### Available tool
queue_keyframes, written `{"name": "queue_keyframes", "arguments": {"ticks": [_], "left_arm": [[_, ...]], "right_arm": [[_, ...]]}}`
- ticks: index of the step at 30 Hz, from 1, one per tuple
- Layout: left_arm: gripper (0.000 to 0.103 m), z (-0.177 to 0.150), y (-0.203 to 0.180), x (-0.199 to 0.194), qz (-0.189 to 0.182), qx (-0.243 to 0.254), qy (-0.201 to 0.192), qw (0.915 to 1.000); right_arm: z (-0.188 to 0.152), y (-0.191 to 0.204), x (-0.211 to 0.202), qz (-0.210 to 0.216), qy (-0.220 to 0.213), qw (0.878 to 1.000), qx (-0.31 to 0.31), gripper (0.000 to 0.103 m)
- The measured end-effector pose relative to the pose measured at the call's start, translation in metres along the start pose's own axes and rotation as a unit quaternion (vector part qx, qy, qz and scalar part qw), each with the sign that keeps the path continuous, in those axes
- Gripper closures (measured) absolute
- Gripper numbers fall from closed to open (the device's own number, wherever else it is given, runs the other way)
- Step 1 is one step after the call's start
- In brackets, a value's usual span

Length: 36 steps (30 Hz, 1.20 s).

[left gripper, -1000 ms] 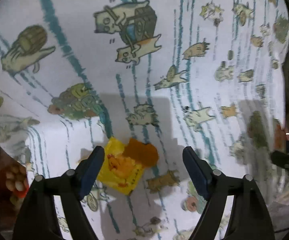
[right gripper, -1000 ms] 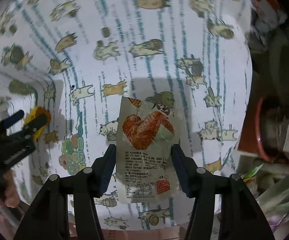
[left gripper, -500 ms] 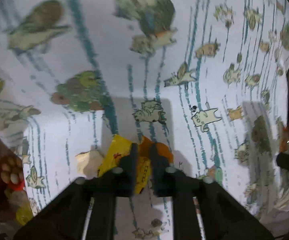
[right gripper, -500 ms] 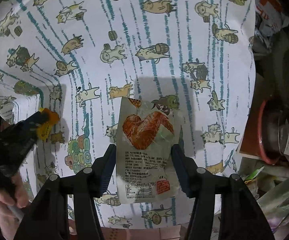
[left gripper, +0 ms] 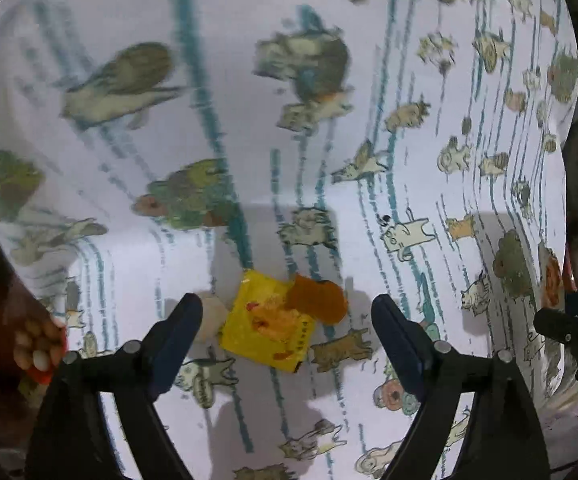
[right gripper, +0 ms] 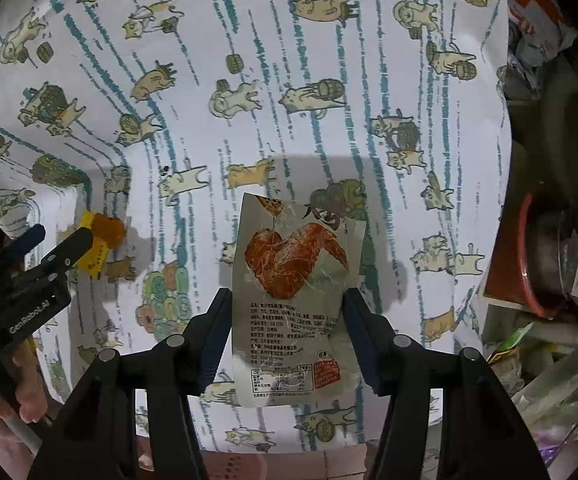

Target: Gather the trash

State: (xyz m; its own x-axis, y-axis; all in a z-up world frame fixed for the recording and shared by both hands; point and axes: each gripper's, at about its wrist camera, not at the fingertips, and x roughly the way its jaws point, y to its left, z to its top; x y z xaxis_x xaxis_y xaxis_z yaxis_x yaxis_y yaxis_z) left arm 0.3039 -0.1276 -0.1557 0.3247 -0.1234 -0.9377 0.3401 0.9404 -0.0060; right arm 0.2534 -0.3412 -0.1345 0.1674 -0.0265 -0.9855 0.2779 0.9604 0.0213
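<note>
A yellow wrapper [left gripper: 267, 322] with an orange scrap [left gripper: 319, 300] on its right corner lies on the cat-print tablecloth [left gripper: 329, 80]. A pale crumpled bit [left gripper: 211, 316] lies at its left. My left gripper [left gripper: 287, 320] is open, its fingers either side of the wrapper, not touching it. It also shows in the right wrist view [right gripper: 53, 242] at the left. My right gripper [right gripper: 285, 314] is shut on a clear chicken-wing snack packet [right gripper: 293, 300], which lies flat over the cloth.
A step in the cloth [right gripper: 81, 184] runs near the yellow wrapper. Right of the table edge [right gripper: 501, 160] stand a red-rimmed container [right gripper: 529, 260], bags and packaging [right gripper: 537, 32]. A red packet of nuts [left gripper: 39, 348] lies at the left in the left wrist view.
My left gripper was open, closed on the yellow wrapper half a second ago, and has opened again, leaving it on the cloth. My right gripper stays on the snack packet.
</note>
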Motion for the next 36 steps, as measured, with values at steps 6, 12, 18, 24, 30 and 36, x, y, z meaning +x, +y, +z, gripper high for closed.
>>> {"name": "queue_keyframes", "arguments": {"ticks": [6,12,18,24,30,36], "left_arm": [[0.018,0.003,-0.02,0.034,0.011,0.015,0.044,0.9989],[0.056,0.004,-0.038,0.055,0.03,0.014,0.052,0.9981],[0.089,0.012,-0.049,0.042,0.025,0.008,0.027,0.9993],[0.091,0.009,-0.031,0.021,-0.004,-0.013,0.03,0.9994],[0.1,-0.004,-0.013,0.003,-0.025,-0.028,0.035,0.9987],[0.1,-0.019,0.001,-0.051,-0.051,-0.034,-0.003,0.9981]], "right_arm": [[0.005,-0.012,0.003,-0.009,0.004,1.0,0.009,0.045],[0.01,-0.013,0.001,-0.006,0.001,1.0,0.008,0.045],[0.007,-0.005,-0.001,-0.008,-0.002,1.0,-0.005,0.045],[0.004,-0.008,0.0,-0.008,0.0,1.0,0.002,0.045],[0.003,-0.01,-0.001,-0.014,-0.002,1.0,0.006,0.045],[0.0,0.0,-0.013,-0.01,-0.025,1.0,-0.005,0.045]]}}
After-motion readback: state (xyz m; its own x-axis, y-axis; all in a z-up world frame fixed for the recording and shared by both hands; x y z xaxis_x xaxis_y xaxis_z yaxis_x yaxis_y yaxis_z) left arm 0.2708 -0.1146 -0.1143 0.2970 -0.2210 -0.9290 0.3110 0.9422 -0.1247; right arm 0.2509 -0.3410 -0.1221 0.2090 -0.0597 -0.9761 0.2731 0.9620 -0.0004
